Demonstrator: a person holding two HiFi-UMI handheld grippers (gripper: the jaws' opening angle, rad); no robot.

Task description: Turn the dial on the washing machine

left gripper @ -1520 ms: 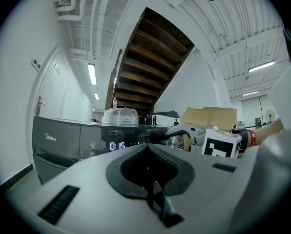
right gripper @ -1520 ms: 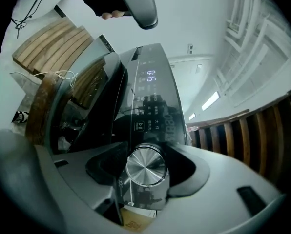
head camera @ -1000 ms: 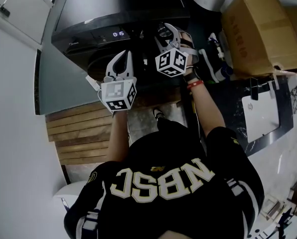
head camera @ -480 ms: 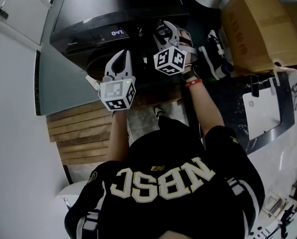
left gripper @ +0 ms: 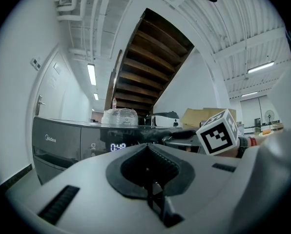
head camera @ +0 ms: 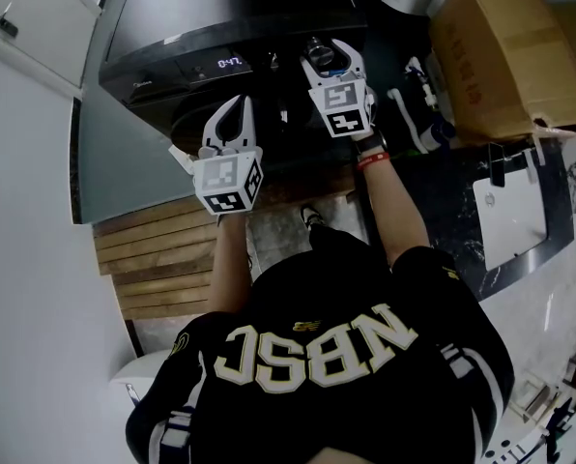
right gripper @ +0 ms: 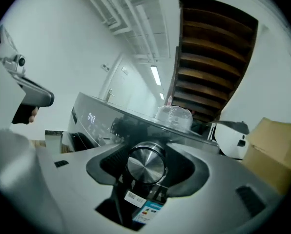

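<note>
The washing machine (head camera: 220, 17) stood dark-fronted ahead of the person, its lit display (head camera: 231, 64) on the control panel. The dial (right gripper: 145, 164), a round brushed-metal knob, sat on that panel to the right of the display. The right gripper (head camera: 329, 58) was set squarely over the dial, one jaw on each side of it. The ribbed pads (right gripper: 111, 161) appeared to bear on the dial's rim, though the wide-angle view left the contact on the far side unclear. The left gripper (head camera: 232, 116) was held lower, in front of the machine, with its jaws closed together and nothing between them. A cardboard box (head camera: 501, 56) stood to the right.
</note>
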